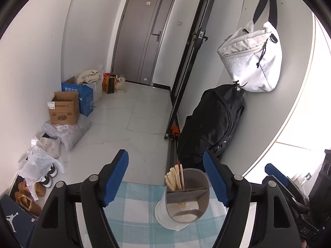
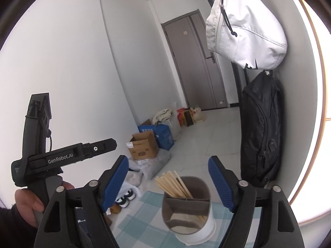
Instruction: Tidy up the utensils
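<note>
left gripper (image 1: 165, 178): jaws apart, empty | right gripper (image 2: 168, 183): jaws apart, empty | utensil holder (image 1: 183, 202) on checked cloth (image 1: 132, 206), just beyond and between each gripper's fingers, untouched | chopsticks (image 1: 174, 177) upright in its far compartment

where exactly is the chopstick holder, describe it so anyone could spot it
Find the blue-and-white checked tablecloth. On it stands a grey, white-based divided utensil holder. It is the only container there, with pale wooden chopsticks fanning out of its back compartment.

Right gripper (image 2: 167, 183) jaws wide apart, chopsticks (image 2: 173, 185) in divided holder (image 2: 187, 208), checked cloth (image 2: 144, 217)
</note>
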{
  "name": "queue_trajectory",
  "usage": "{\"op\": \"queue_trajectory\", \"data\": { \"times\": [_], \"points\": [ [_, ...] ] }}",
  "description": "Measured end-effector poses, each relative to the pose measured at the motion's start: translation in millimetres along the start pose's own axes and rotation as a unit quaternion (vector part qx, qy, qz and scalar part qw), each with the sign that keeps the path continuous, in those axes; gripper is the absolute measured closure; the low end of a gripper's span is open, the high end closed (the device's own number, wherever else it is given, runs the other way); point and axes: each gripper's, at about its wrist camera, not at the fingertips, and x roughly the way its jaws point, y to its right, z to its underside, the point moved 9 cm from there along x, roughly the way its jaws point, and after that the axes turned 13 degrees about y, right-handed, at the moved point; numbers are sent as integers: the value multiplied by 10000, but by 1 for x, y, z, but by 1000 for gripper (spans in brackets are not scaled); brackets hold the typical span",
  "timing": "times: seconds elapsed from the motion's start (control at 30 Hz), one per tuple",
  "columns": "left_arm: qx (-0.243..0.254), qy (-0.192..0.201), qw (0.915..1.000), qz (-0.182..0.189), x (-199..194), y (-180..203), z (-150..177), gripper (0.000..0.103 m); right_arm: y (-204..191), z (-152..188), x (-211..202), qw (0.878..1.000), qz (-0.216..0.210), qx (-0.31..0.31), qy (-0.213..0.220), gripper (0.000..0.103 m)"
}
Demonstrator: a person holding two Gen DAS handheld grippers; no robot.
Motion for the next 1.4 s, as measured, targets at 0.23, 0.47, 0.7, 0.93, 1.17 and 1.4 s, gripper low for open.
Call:
{"op": "queue_trajectory", "data": {
  "times": [0.23,0.47,0.7,0.93,1.17,1.4],
  "points": [
    [235,-13,9995,-196,-14,-1,11,20,-9,9,-19,10000,7,-57,26,9],
    [387,52,9985,-391,-25,-5,21,17,-13,12,-31,9999,17,-127,74,1],
    [474,60,9973,-550,-32,-9,26,11,-14,14,-34,9998,53,-175,36,0],
    [543,24,9967,-596,-35,-9,29,10,-15,16,-36,9998,79,-187,27,0],
    [560,68,9970,-529,-40,-5,29,10,-13,18,-39,9996,158,-212,17,0],
    [451,88,9974,-556,-43,-8,30,10,-13,18,-43,9997,158,-184,32,0]
  ]
}}
